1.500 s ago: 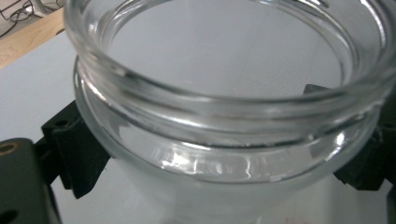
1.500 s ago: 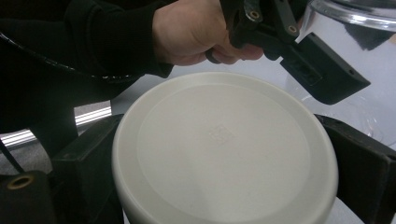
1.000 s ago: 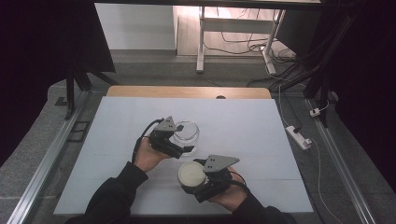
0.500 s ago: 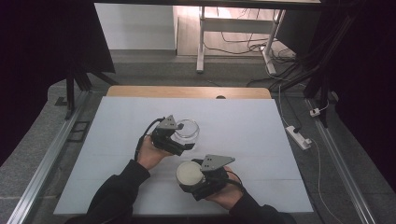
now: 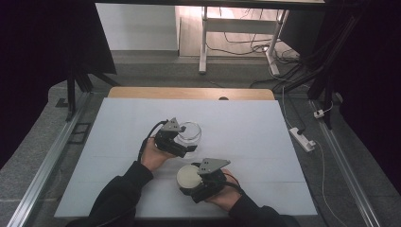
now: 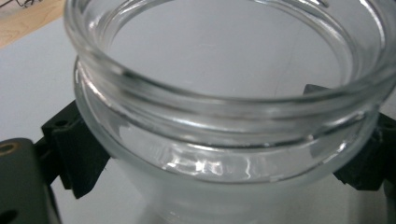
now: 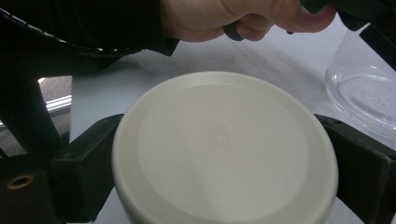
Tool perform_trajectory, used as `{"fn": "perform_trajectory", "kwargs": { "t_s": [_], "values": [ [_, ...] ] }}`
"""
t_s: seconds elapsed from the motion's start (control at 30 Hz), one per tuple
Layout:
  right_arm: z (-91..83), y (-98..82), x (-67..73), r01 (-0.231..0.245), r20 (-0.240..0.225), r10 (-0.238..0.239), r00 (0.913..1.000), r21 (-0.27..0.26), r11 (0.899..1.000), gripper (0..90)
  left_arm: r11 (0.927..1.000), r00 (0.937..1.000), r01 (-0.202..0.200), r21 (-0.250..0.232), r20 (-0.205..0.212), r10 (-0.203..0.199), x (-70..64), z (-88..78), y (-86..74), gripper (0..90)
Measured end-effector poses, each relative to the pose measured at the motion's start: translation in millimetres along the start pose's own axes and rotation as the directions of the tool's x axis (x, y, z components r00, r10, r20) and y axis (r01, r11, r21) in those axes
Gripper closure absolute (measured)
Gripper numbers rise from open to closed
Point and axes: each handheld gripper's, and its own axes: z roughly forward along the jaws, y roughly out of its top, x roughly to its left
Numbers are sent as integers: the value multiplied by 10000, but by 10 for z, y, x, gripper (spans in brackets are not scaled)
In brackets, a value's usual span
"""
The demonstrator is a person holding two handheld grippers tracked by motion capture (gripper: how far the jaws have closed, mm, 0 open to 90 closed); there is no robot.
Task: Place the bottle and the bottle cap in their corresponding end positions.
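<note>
A clear glass jar [image 5: 191, 129] with no lid on it stands on the white table [image 5: 265, 142] near the middle. My left gripper [image 5: 187, 141] is shut on it. In the left gripper view the jar [image 6: 224, 116] sits between the two black jaws of my left gripper [image 6: 219, 158], which press its sides below the threaded rim. Just in front of it, my right gripper [image 5: 190, 180] is shut on a round cream-white lid [image 5: 188, 174], held flat. In the right gripper view the lid [image 7: 224, 149] is clamped at both edges by my right gripper [image 7: 224, 168], with the jar [image 7: 366, 88] at the far right.
The person's left hand [image 7: 233, 16] is close behind the lid. A wooden strip [image 5: 189, 93] runs along the table's far edge. A white power strip [image 5: 301, 138] lies on the floor to the right. Metal rails [image 5: 52, 161] flank the table.
My right gripper and the lid have edged slightly left. The left gripper and the jar have barely moved.
</note>
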Motion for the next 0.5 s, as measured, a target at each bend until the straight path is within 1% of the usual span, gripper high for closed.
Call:
{"fn": "perform_trajectory", "kwargs": {
  "t_s": [0.13,0.2,0.4,0.47,0.5],
  "values": [
    [62,-38,-44,-27,44,26,10000,141,9999,73,10000,10000,30,85,-83,-29,30,37,-36,77],
    [89,-60,-67,-38,72,36,10000,295,9996,73,9999,9999,98,92,-90,-97,43,52,-50,77],
    [156,-108,-137,-4,228,-8,9997,531,9986,73,9998,9997,179,58,-189,-178,65,96,-77,77],
    [165,-111,-140,-37,234,24,9997,565,9984,72,9998,9995,197,42,-244,-196,71,112,-85,77],
    [191,-120,-149,-31,251,15,9997,668,9978,72,9998,9995,207,36,-243,-206,77,121,-90,77]
  ]
}}
